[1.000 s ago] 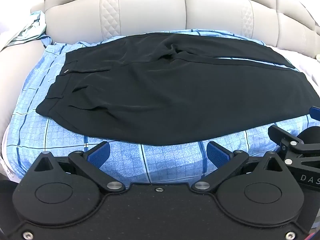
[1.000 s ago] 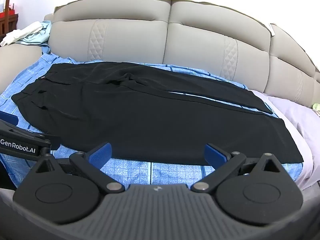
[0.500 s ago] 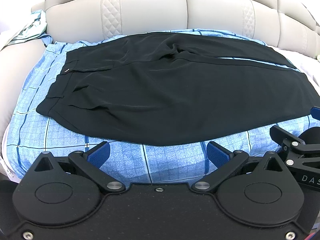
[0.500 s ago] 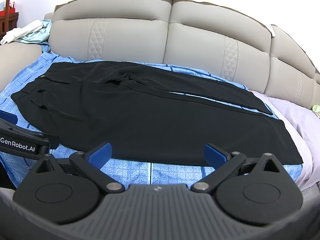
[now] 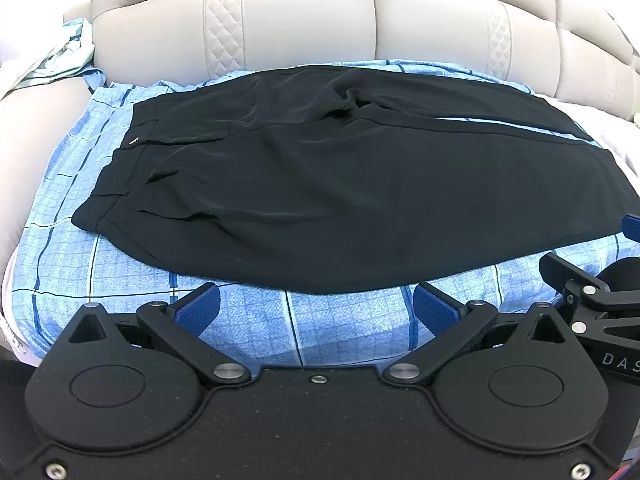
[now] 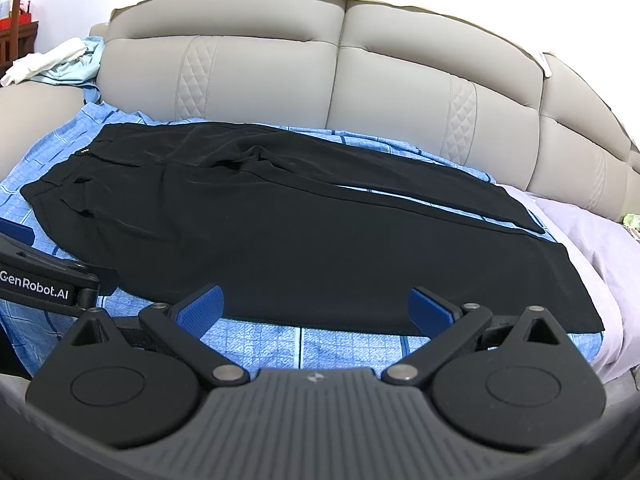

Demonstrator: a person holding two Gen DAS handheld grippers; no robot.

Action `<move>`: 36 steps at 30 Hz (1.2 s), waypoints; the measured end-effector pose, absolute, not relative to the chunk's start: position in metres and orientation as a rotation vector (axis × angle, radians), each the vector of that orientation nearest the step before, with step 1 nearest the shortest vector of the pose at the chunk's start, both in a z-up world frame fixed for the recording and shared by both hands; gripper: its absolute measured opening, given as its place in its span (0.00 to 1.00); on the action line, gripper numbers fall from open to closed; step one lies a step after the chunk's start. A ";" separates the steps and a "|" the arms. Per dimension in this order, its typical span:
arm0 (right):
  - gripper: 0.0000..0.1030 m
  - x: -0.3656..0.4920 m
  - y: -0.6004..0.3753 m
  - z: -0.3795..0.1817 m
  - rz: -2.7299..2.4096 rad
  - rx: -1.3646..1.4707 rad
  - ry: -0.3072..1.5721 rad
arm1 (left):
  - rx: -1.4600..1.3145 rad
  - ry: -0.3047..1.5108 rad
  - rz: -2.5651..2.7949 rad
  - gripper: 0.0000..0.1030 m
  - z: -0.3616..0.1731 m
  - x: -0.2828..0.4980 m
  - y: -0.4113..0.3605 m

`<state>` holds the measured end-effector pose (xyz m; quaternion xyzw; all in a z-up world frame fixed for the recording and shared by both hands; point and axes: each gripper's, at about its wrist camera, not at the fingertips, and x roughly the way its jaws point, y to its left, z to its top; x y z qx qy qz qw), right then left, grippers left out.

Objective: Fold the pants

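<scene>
The black pants [image 5: 320, 184] lie spread flat on a blue checked sheet [image 5: 248, 320], waistband to the left and both legs running to the right, w/ a thin strip of sheet showing between the two legs. The left tongs [image 5: 316, 308] are spread wide and hold nothing; they hover just in front of the near edge of the pants, approx. at the middle of the near leg, not touching the cloth. The right tongs [image 6: 314, 306] are spread wide too, empty, and sit just before the near edge further toward the leg ends [image 6: 576, 280]. Each tool shows in the other's view at the frame edge, so the two are side by side and near each other.

Nothing lies on the pants or between them and the tongs. A small light tag or button [image 5: 133, 141] is on the waistband; it is too small to tell which. Some light green and white clothes [image 6: 60, 64] are piled on the left armrest, well apart from the pants. A pale lilac cloth [image 6: 580, 232] lies on the seat at the right, beside the leg ends.

The sheet covers the seat of a grey leather sofa [image 6: 280, 72] w/ quilted diamond panels on the back cushions. Far left, a bit of dark wood furniture [image 6: 16, 40] stands by a white wall.
</scene>
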<state>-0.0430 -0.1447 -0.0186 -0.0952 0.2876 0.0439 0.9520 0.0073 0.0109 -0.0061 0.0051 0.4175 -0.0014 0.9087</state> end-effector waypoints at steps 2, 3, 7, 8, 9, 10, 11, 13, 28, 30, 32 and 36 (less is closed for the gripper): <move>1.00 -0.044 -0.145 -0.019 0.090 -0.193 0.584 | 0.012 0.861 -0.003 1.00 -0.006 0.007 0.011; 1.00 -0.044 -0.145 -0.019 0.091 -0.194 0.584 | 0.014 0.861 -0.003 1.00 -0.006 0.007 0.011; 1.00 -0.044 -0.145 -0.019 0.090 -0.194 0.584 | 0.015 0.861 -0.002 1.00 -0.006 0.007 0.011; 1.00 -0.044 -0.145 -0.019 0.090 -0.195 0.584 | 0.013 0.861 -0.002 1.00 -0.005 0.007 0.011; 1.00 -0.044 -0.145 -0.019 0.089 -0.195 0.584 | 0.013 0.861 -0.002 1.00 -0.005 0.007 0.011; 1.00 -0.044 -0.145 -0.019 0.089 -0.195 0.584 | 0.015 0.862 -0.003 1.00 -0.006 0.007 0.011; 1.00 -0.044 -0.145 -0.018 0.089 -0.195 0.583 | 0.019 0.863 -0.004 1.00 -0.006 0.007 0.010; 1.00 -0.044 -0.145 -0.018 0.088 -0.195 0.584 | 0.028 0.863 -0.003 1.00 -0.006 0.006 0.010; 1.00 -0.044 -0.145 -0.018 0.087 -0.194 0.585 | 0.021 0.861 0.009 1.00 -0.005 0.007 0.013; 1.00 -0.044 -0.145 -0.019 0.087 -0.194 0.585 | 0.019 0.861 0.010 1.00 -0.004 0.007 0.013; 1.00 -0.043 -0.145 -0.019 0.085 -0.195 0.587 | 0.017 0.861 0.011 1.00 -0.004 0.008 0.014; 1.00 -0.042 -0.144 -0.019 0.082 -0.196 0.590 | 0.019 0.865 0.015 1.00 -0.005 0.008 0.014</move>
